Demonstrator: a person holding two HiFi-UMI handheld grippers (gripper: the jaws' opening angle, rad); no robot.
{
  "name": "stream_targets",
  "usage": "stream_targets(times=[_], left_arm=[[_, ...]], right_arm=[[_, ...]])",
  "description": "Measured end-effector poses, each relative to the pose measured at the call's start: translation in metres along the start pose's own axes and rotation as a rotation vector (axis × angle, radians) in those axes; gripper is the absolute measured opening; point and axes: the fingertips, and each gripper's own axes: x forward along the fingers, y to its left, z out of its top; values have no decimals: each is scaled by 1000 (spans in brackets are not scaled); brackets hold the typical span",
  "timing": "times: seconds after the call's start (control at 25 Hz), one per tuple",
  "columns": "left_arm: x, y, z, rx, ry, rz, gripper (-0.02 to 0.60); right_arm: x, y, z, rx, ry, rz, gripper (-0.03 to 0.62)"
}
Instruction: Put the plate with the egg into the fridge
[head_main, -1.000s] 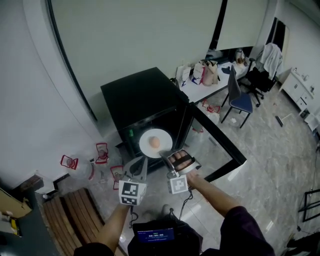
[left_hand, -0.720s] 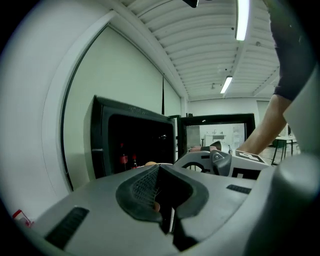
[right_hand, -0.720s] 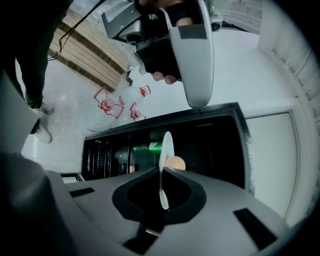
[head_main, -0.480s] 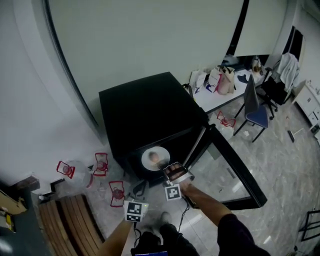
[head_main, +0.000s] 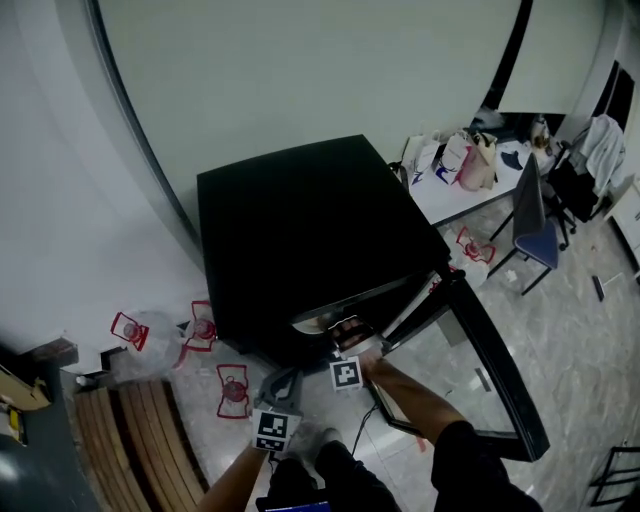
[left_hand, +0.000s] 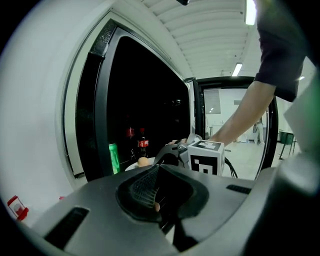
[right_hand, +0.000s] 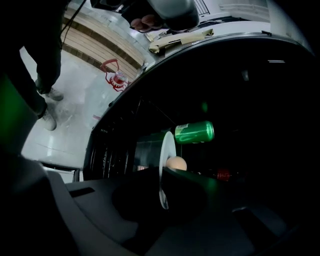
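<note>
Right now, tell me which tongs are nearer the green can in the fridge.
Right. The right tongs, gripping the plate, reach into the fridge toward the green can; the left tongs hang outside the opening.

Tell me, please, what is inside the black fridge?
Inside the fridge are a green can and two red-labelled bottles. At its opening the right gripper holds the plate with the egg. The rest of the inside is too dark to make out.

The pale floor (head_main: 590, 340) carries the black fridge (head_main: 300, 240) (its door open) and, lower left, three red-handled jugs (head_main: 233, 388).
</note>
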Motion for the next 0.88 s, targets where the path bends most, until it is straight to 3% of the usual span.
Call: stream_targets(times=[0.2,0.36,0.68,0.76,0.88], left_arm=[[5,5,-1,-7,14,21,9],[7,4,0,-6,21,25,9],[2,8,0,-9,29,38,9],[-2,8,0,-5,29,39,9],[-9,9,1,-4,27,43,9]], right_arm=[[8,-6,-4,-21,-5,36,20],[24,-7,-10,21,-13,59,23],[21,12,-8,283,-89,476,94],[14,11,-8,321,-107,511,97],[3,2,-9,395,-137,465,97]])
